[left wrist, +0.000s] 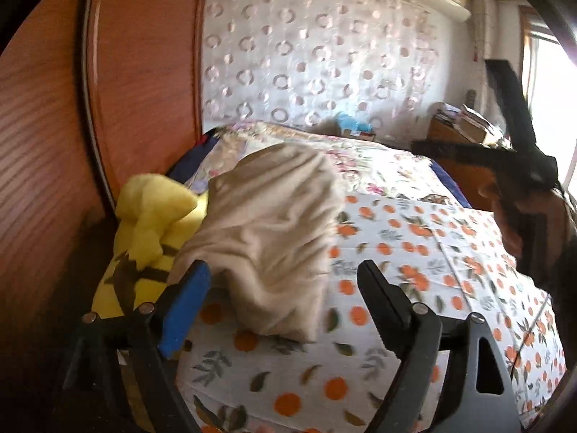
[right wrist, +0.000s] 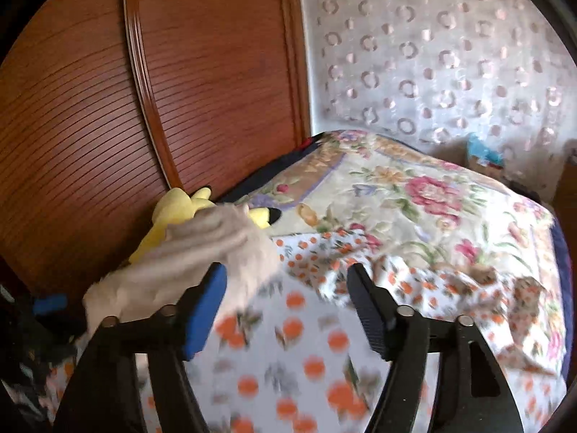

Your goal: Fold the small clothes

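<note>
A small beige garment (left wrist: 267, 231) lies crumpled on the orange-print sheet (left wrist: 414, 252), partly over a yellow plush toy (left wrist: 151, 223). My left gripper (left wrist: 285, 278) is open and empty, just in front of the garment's near edge. In the right wrist view the garment (right wrist: 202, 256) lies left of centre, blurred, with the plush (right wrist: 176, 213) behind it. My right gripper (right wrist: 286, 285) is open and empty, with its blue left finger (right wrist: 205, 314) beside the garment's edge. The right gripper also shows in the left wrist view (left wrist: 519, 166), held up at the far right.
A wooden headboard (left wrist: 137, 72) rises on the left. A flowered quilt (right wrist: 414, 195) covers the far part of the bed. A curtain (left wrist: 317, 47) hangs behind. A cluttered desk (left wrist: 465, 126) stands at the back right. Dark patterned fabric (right wrist: 21, 353) lies at the lower left.
</note>
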A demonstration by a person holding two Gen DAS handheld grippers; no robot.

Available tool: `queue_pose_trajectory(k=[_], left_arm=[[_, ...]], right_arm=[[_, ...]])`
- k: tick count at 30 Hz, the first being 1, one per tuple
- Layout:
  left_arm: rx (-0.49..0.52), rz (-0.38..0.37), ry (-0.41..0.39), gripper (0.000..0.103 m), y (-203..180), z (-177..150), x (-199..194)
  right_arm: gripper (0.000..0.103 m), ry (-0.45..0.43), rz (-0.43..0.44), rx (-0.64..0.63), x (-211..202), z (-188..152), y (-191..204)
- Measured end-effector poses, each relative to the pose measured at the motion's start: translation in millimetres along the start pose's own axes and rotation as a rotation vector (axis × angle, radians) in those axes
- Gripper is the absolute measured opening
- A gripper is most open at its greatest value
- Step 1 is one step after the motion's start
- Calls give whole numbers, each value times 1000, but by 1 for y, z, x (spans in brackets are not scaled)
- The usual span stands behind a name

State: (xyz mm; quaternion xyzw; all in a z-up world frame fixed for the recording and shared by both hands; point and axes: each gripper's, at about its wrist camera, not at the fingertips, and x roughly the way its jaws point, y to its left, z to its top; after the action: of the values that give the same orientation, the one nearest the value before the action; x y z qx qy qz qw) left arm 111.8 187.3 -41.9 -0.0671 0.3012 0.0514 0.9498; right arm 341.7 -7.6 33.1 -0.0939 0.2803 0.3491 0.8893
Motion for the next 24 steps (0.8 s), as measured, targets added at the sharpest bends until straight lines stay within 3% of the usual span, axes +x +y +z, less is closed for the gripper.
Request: queue_pose_trajectory(k=[8,16,24], left_arm=[[71,-47,-88,84,-58,7,-38],[124,-112,-157,84,-109,16,-71],[153,-133,-204,84,-139,20,-104]], right_arm=[[77,-82,-110,86,-139,-71,21],[77,-167,-231,158,-223,-118,47],[77,-255,-287,193,-271,-143,75]])
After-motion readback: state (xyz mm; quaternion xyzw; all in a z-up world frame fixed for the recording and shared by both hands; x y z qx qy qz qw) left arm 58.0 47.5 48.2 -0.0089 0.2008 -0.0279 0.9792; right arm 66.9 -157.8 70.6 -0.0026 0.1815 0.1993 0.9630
